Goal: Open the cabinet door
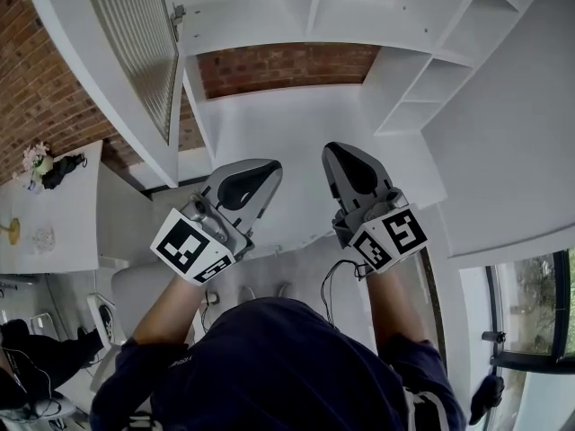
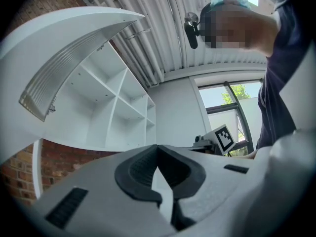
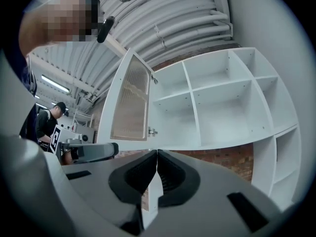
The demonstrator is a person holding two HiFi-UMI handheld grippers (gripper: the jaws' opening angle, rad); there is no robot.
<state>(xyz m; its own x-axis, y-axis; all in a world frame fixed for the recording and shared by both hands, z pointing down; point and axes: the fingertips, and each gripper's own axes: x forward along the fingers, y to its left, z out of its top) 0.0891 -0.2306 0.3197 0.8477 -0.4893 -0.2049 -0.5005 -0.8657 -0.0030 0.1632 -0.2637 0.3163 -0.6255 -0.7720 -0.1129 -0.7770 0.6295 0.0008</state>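
Note:
The white cabinet door (image 1: 135, 43) with its ribbed glass panel stands swung open at the upper left, hinged to the white shelf unit (image 1: 377, 25). Its compartments are bare. Both grippers hang below the cabinet, apart from it, with nothing in them. My left gripper (image 1: 268, 167) is shut, its tips meeting in the left gripper view (image 2: 157, 148), where the door (image 2: 69, 68) arches overhead. My right gripper (image 1: 336, 151) is shut too, its pads (image 3: 170, 174) together at the tips. In the right gripper view the open door (image 3: 131, 105) and the shelves (image 3: 222, 102) lie ahead and above.
A brick wall (image 1: 287, 65) shows under the shelf unit. A white table (image 1: 54, 214) with flowers (image 1: 36, 160) stands at the left. A window (image 1: 530, 303) is at the lower right. Another person (image 3: 47, 120) stands in the background, left of the door.

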